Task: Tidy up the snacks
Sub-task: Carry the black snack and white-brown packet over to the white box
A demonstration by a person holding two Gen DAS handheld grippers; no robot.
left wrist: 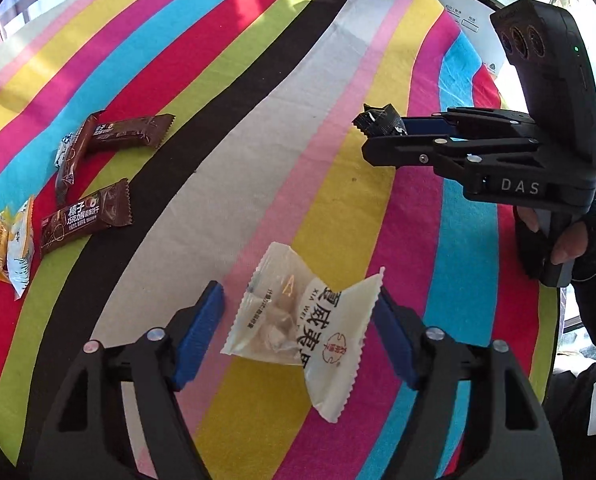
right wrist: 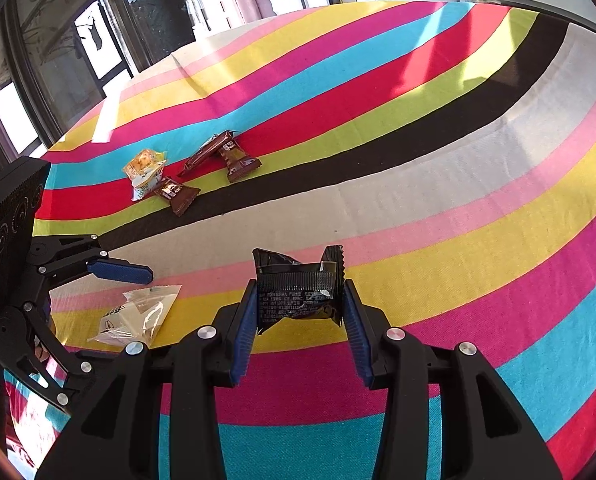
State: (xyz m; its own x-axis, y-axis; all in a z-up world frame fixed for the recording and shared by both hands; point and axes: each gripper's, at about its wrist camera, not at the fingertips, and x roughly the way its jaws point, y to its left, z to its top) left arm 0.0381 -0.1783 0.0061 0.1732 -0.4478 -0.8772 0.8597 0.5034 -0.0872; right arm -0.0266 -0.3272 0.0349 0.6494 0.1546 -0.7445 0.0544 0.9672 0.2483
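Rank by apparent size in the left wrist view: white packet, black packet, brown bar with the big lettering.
1. white packet, largest, though it is nearest the camera
2. brown bar
3. black packet, mostly hidden in the right gripper, so its rank is unsure

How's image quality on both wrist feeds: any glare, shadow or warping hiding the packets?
Left wrist: sharp, fisheye bends the cloth stripes; the white packet reads clearly, sun patches top left. Right wrist: bright window backlight, sunlit patches on the cloth, corners vignetted; the black packet is glossy but legible; far snacks small.
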